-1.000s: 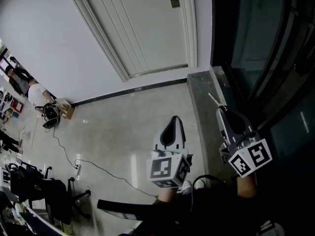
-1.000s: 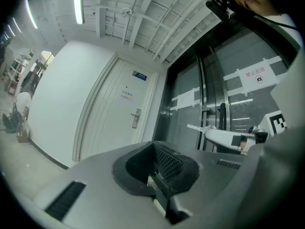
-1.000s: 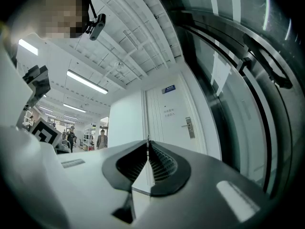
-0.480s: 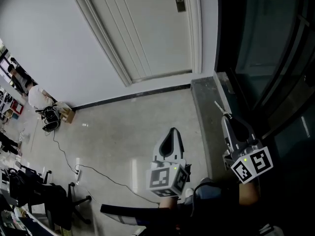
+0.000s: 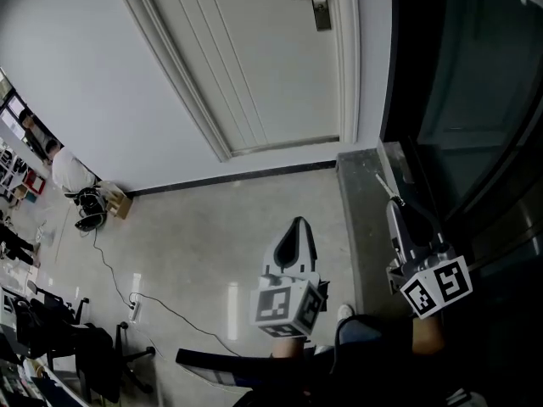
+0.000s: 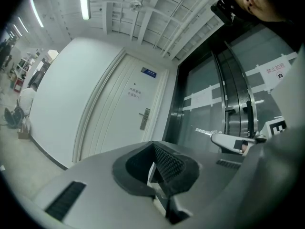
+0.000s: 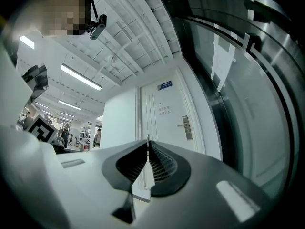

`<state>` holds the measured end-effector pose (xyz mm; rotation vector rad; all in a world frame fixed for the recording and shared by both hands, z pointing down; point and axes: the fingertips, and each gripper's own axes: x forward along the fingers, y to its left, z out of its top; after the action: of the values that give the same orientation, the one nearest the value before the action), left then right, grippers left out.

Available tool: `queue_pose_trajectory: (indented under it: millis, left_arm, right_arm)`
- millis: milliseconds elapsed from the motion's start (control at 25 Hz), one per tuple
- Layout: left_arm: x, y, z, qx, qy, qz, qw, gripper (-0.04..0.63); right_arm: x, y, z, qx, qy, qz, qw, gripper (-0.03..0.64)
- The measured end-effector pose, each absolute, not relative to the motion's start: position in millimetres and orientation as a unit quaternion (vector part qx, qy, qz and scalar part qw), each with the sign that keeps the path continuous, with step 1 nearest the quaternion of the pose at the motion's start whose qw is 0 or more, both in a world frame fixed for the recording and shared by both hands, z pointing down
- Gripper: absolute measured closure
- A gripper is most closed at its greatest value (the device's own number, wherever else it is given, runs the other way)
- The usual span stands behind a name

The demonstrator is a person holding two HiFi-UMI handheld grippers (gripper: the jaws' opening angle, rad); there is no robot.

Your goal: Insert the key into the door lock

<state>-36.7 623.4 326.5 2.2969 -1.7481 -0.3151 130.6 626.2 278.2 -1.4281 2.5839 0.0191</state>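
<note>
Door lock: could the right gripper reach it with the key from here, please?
Probably not from here: the lock lies far beyond the right gripper and its key, though nothing blocks the way.

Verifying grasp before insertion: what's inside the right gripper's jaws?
A thin silver metal key sticks out past the closed tips of the right gripper. Its gripped end is covered by the black ribbed pads.

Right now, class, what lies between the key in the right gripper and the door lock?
Nothing stands in the way: the head view shows only bare floor and white door between the key and the lock.
</note>
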Motion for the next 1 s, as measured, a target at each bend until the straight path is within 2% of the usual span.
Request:
queue_pose_trajectory:
  millis: [480,1000]
  left_arm:
    - [0,521,318,0.791,-0.59,-0.108,0.119,0.595]
    - [-24,417,316,0.797,-0.584,-0.106,0.114,0.595]
  right_arm:
    - [159,523,274,-0.474,0.876,0.006,0.093,0.606]
    - [137,419,275,-0.479,0.872,0.007,0.105,0.606]
